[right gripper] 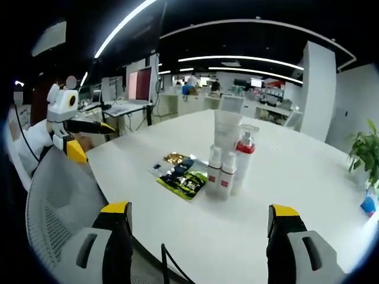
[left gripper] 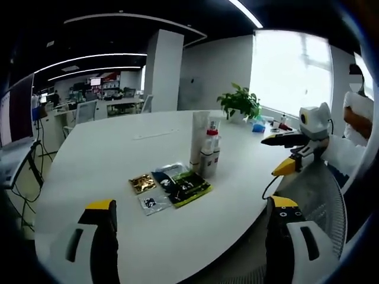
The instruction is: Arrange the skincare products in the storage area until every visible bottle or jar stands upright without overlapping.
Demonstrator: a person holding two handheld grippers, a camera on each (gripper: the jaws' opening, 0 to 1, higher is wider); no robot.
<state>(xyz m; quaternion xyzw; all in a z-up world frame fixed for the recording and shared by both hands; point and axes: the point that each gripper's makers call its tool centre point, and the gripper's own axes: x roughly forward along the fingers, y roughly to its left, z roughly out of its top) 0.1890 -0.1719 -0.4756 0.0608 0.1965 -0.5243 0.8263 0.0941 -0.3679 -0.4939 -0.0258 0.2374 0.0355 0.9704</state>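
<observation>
Skincare bottles (right gripper: 228,168) stand upright in a tight cluster near the middle of the white counter (right gripper: 308,195), sachets (right gripper: 177,171) lying flat just beside them. We see the left hand-held gripper (left gripper: 192,222) and right hand-held gripper (right gripper: 198,228) both spread wide, holding nothing, short of the counter edge.

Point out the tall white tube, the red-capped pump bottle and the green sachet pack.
tall white tube (right gripper: 227,131), right gripper view, upper body of the tube.
red-capped pump bottle (right gripper: 244,155), right gripper view, bottle's body below the red collar.
green sachet pack (left gripper: 188,186), left gripper view, middle of its top face.
</observation>
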